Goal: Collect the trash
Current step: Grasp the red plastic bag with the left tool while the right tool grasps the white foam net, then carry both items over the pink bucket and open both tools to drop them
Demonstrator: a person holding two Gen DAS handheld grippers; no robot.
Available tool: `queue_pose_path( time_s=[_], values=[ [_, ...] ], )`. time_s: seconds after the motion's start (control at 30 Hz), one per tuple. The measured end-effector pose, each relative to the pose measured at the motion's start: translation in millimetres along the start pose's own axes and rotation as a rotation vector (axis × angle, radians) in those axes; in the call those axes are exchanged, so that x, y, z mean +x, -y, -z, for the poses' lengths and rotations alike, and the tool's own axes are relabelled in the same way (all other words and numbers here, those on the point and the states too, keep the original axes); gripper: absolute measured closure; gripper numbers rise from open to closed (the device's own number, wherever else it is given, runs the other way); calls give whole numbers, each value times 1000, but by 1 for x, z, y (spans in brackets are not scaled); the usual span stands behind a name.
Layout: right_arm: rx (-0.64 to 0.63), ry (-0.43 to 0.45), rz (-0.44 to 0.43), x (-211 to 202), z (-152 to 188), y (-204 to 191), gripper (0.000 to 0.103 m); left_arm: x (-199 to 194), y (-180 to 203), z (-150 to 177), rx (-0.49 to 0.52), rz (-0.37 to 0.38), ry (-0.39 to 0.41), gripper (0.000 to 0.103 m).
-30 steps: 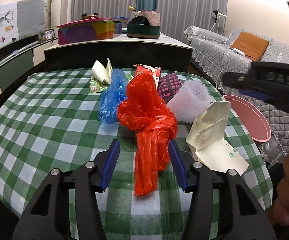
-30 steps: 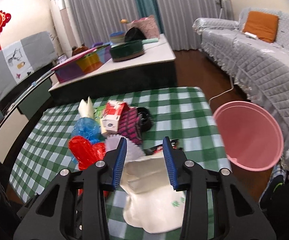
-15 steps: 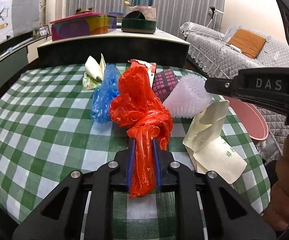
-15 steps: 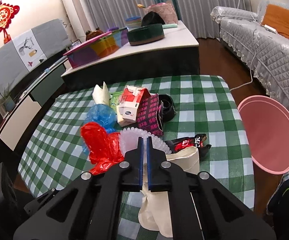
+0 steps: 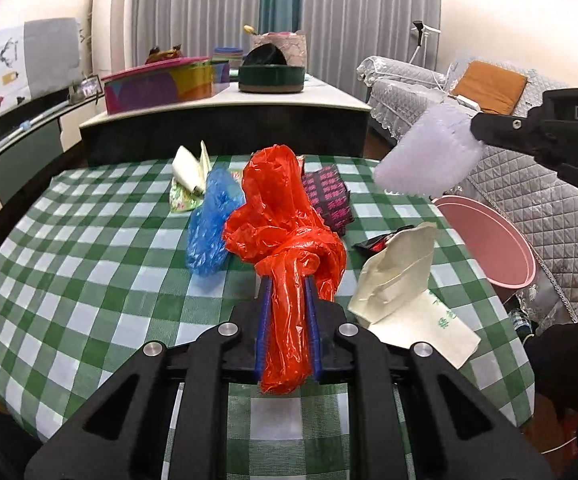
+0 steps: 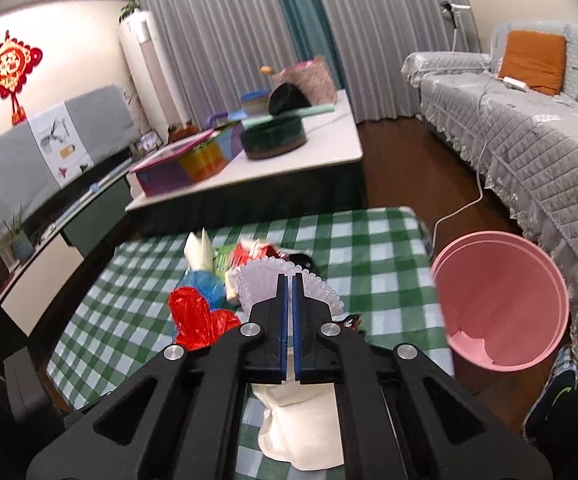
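Left wrist view: fingers (image 5: 287, 300) pinch one red bag (image 5: 285, 232); right fingers (image 6: 288, 296) clamp one foam net (image 6: 257, 286)

Glossy crinkled red plastic bag (image 5: 285, 240); thin blue plastic bag (image 5: 209, 228); white bumpy foam netting (image 5: 429, 152); creased matt paper bag (image 5: 405, 292); woven checked cloth on tabletop (image 5: 89, 264); smooth matt pink plastic bin (image 6: 501, 300); matt black plastic tool (image 5: 287, 296) bodies.

Left hand-held gripper (image 5: 288, 292) and right hand-held gripper (image 6: 288, 280) both clamped, angled downward.
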State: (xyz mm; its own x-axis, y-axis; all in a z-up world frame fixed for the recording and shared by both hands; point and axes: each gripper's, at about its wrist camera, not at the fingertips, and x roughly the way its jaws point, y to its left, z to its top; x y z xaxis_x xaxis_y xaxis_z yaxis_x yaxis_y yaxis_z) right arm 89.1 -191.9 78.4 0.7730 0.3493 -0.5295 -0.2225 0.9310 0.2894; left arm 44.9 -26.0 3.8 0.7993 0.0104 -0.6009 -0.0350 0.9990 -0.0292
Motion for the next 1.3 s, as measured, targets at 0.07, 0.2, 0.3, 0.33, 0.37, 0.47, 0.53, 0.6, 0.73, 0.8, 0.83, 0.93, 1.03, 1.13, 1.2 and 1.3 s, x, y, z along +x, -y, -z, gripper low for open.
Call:
queue_pose_path(
  time_s=[0.07,0.2,0.3,0.33,0.37,0.47,0.53,0.6,0.73,0.8,0.83,0.93,1.03,1.13,1.2,1.3],
  values=[
    [17,16,9,-7,-3,10,101,-2,3,-3,12,-1,7,87],
    [50,49,38,-19,-10,30,101,-5,7,-11,7,5,7,87],
    [66,73,72,-25,-13,44,101,-7,11,-16,1,10,6,87],
    [69,82,91,-27,-14,50,101,-7,13,-18,1,11,8,87],
    [72,89,109,-27,-15,55,101,-8,16,-22,2,16,14,87],
    [90,107,166,-30,-16,74,101,-10,24,-32,8,32,29,87],
    [104,118,196,-33,-17,87,101,-10,31,-40,6,48,38,87],
    [117,129,222,-37,-19,98,101,-11,38,-46,10,65,49,87],
    [148,143,269,-42,-20,119,101,-7,55,-55,25,99,58,87],
    [161,144,285,-43,-20,126,101,-5,62,-57,30,116,57,87],
    [170,146,296,-44,-20,132,101,-4,66,-58,35,124,54,87],
    [193,152,318,-46,-21,145,101,0,76,-60,42,145,50,88],
    [210,158,338,-46,-22,156,101,3,85,-63,46,167,48,87],
    [218,166,364,-46,-25,164,101,7,95,-67,51,190,48,87],
    [231,173,380,-47,-25,170,101,7,103,-70,58,204,50,87],
    [262,182,398,-50,-27,181,101,10,117,-75,74,229,56,87]
  ],
)
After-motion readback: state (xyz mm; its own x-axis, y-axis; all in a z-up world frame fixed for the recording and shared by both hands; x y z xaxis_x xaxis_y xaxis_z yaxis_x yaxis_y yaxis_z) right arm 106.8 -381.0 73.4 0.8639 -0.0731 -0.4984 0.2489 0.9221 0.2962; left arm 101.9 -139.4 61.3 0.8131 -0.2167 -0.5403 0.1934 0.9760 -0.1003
